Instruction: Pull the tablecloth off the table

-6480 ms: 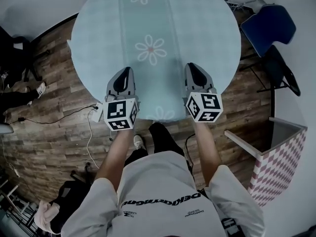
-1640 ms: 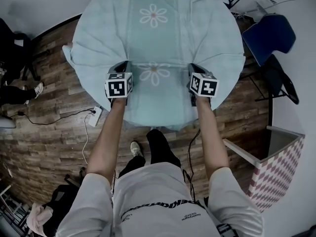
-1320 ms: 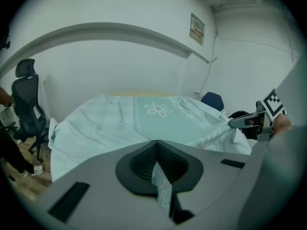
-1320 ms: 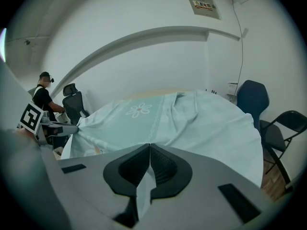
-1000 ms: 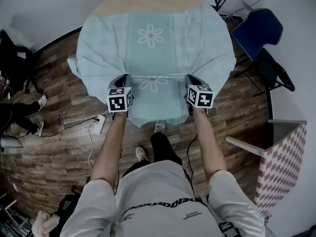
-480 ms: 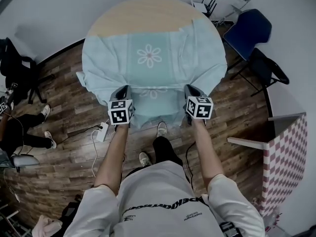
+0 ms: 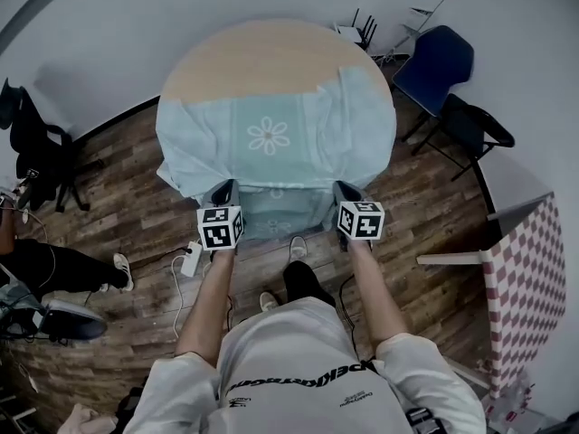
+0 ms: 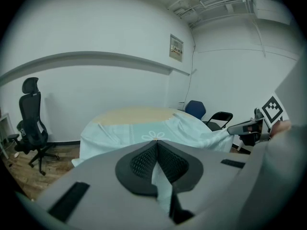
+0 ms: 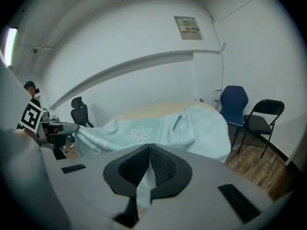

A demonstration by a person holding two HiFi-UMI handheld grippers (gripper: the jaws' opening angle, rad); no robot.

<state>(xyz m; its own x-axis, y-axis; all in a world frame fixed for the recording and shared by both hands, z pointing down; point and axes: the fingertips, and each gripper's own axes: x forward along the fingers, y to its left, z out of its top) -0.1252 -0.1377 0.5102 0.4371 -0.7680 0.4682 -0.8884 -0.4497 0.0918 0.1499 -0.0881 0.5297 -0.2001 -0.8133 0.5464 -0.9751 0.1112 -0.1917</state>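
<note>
A pale blue tablecloth [image 7: 271, 138] with a daisy print covers the near half of a round wooden table [image 7: 262, 57]; the far half of the tabletop is bare. The cloth's near edge hangs off the table toward me. My left gripper [image 7: 223, 193] is shut on the cloth's near left edge, and a strip of cloth [image 8: 160, 186] shows between its pads. My right gripper [image 7: 346, 193] is shut on the near right edge, with cloth [image 9: 144, 186] pinched between its pads. Both grippers sit level, just off the table's near rim.
A blue chair [image 7: 436, 61] and a black folding chair [image 7: 470, 125] stand right of the table. A black office chair [image 7: 32, 147] is at the left. A power strip and cable [image 7: 190, 259] lie on the wood floor. A checkered partition [image 7: 525, 278] stands at right.
Both grippers have drawn back toward me with the cloth, which has slid across the table and bared more of the wooden top. I have stepped away from the table.
</note>
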